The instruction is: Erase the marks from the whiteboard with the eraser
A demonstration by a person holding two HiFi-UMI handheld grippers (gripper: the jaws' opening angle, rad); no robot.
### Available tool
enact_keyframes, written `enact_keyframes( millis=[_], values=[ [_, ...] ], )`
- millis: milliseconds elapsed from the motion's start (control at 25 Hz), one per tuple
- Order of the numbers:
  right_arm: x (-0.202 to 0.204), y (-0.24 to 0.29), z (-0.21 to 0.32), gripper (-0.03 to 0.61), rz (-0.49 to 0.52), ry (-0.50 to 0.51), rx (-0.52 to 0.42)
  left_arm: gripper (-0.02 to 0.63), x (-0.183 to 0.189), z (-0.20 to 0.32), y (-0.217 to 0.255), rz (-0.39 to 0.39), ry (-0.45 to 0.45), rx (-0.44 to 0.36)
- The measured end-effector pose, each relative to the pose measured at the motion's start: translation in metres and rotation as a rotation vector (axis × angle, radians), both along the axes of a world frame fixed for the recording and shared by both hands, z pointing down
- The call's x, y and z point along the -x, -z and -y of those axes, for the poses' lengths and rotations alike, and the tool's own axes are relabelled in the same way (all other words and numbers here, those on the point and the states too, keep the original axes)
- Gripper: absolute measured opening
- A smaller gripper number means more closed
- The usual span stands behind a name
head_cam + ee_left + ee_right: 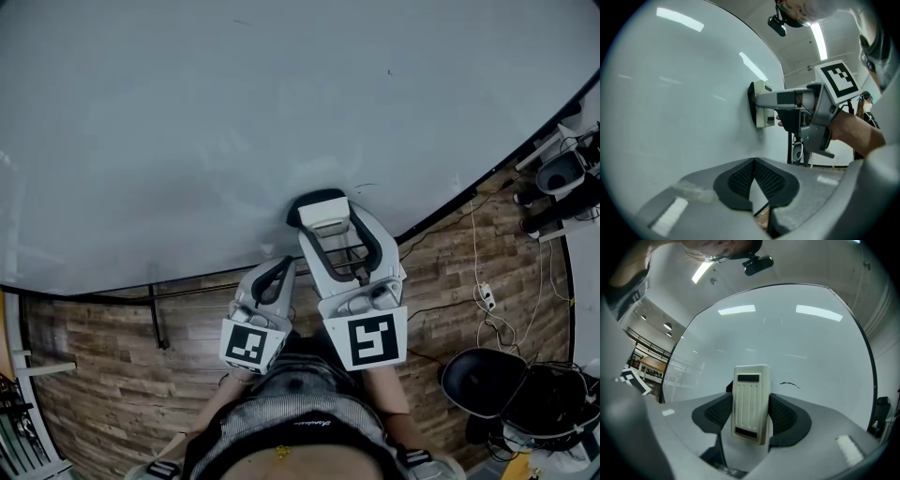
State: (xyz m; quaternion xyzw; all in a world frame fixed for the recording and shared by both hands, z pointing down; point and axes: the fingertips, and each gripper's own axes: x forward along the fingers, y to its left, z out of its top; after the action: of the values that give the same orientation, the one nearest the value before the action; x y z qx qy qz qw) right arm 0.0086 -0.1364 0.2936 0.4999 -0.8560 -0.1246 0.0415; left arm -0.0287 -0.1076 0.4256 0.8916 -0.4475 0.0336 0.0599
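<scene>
Gripping the eraser [751,399] by its long sides in the right tongs [751,417], upright at frame centre and flat against the whiteboard [787,343], with a small dark squiggle [790,384] just frame-right of it, probably inviting a rightward sweep; holding the left tongs [753,180] closed, empty.

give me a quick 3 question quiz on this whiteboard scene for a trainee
1. True or false: the right gripper is shut on the eraser.
2. Multiple choice: the left gripper has its jaws A) wide apart, B) together with nothing between them, C) closed on a marker.
3. Fill in: in the right gripper view, the small black mark on the whiteboard lies to the eraser's ____.
Key: 1 true; 2 B; 3 right.
</scene>
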Motion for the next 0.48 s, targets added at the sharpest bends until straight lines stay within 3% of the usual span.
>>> enact_keyframes(
  millis=[240,480],
  values=[
    [-0.009,0.0,-0.001,0.253,0.004,-0.014,0.029,0.003,-0.009,0.0,0.005,-0.018,-0.001,0.0],
    [-0.054,-0.003,0.015,0.255,0.035,-0.055,0.05,0.003,-0.031,0.014,0.004,-0.02,0.002,0.004]
  ],
)
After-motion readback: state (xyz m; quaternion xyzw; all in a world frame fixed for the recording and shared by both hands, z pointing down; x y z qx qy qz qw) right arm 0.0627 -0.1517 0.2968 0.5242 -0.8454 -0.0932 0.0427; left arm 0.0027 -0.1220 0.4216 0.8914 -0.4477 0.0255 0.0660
